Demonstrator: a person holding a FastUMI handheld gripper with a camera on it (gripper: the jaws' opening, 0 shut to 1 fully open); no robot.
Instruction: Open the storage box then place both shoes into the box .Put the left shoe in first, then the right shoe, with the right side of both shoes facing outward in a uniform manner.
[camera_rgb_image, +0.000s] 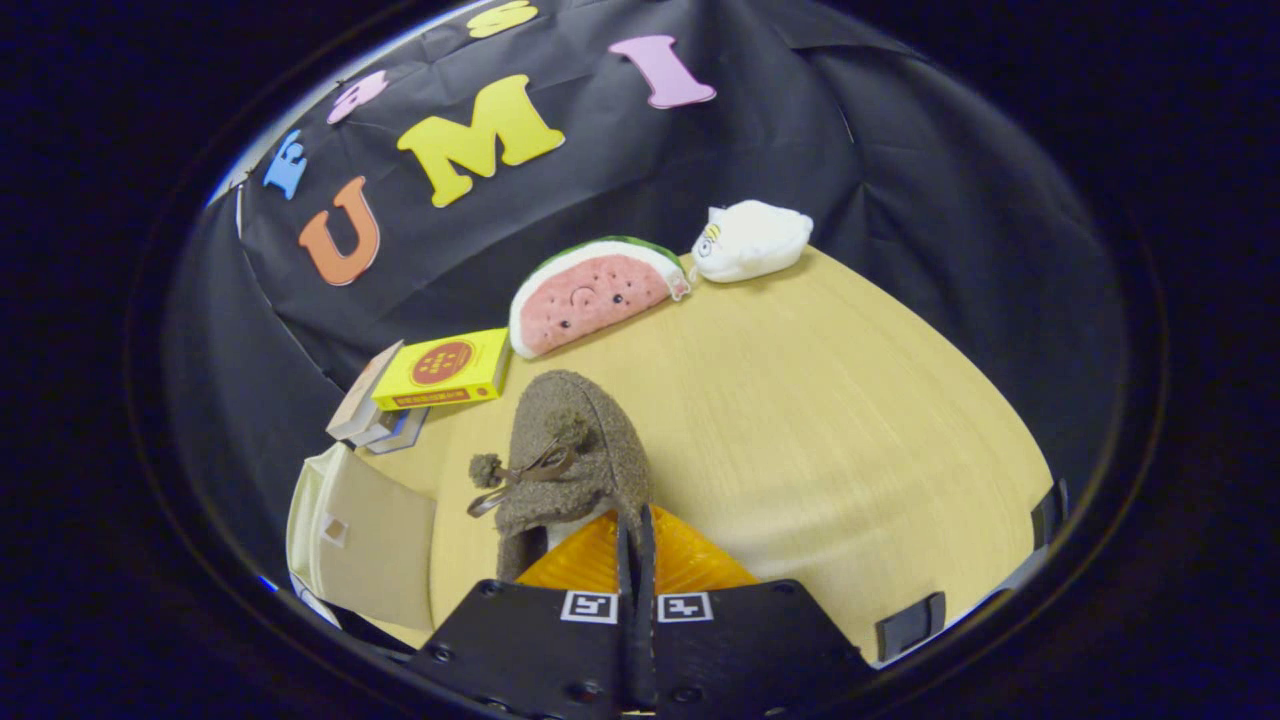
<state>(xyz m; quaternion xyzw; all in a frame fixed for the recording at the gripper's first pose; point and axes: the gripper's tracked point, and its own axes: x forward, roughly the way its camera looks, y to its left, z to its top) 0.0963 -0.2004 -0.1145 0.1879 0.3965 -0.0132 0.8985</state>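
gripper view
shoe: we see a fuzzy brown-grey shoe (575, 450) with a little pom-pom and a bow. it sits just ahead of the fingers, toe pointing away from us, over the yellow wooden table (830, 420).
gripper: our gripper (636, 540) has its fingers pressed almost together, with a thin bit of the shoe's back edge pinched between them. we think it is holding the shoe by the heel rim.
why held so: we think pinching the thin rim is the easy way to carry a soft shoe, since the rest is too fat to fit between the fingers.
hand pose: the gripper points forward and down at the table, tipped a bit, so the shoe hangs out in front of it. we cannot tell if the sole touches the table.
storage box: to the left of the shoe, close by, we see a pale box (350, 530) at the table's edge with its flap swung open. we think it is open so the shoe can go in.
which shoe: we cannot tell if this is the left one or the right one.
other things: past the shoe, to its left, lies a yellow book (445, 368) on top of more books. further past the shoe sit a watermelon plush (590, 295) and a white plush (750, 240), side by side, near the black cloth wall.
step now: we think the shoe is being carried to the box.
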